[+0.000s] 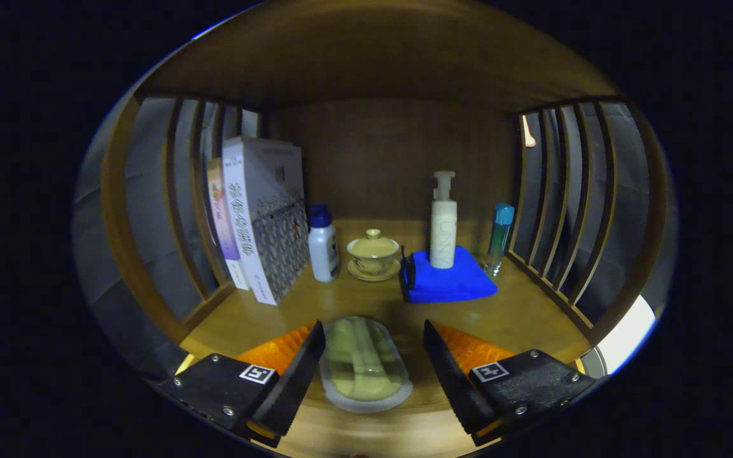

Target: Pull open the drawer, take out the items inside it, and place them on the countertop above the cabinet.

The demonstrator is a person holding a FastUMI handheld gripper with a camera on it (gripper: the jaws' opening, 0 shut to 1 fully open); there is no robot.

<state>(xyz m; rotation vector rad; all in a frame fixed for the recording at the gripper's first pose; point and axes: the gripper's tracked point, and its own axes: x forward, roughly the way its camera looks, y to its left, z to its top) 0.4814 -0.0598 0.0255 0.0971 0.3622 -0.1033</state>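
The pale green, oblong packet in clear, glossy wrap point(364, 361) lies on the wooden worktop point(519, 318) between the fingers of the claw point(373, 356) — released, touching neither side. It looks light, soft and slippery — best pinched gently across its narrow middle.

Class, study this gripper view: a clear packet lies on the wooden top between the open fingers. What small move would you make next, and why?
Probably draw the gripper straight back. Its fingers stand apart on either side of the clear packet, not pressing it, and the packet lies flat on the countertop, short of the blue cloth and lidded cup. It looks placed, so backing off should leave it undisturbed.
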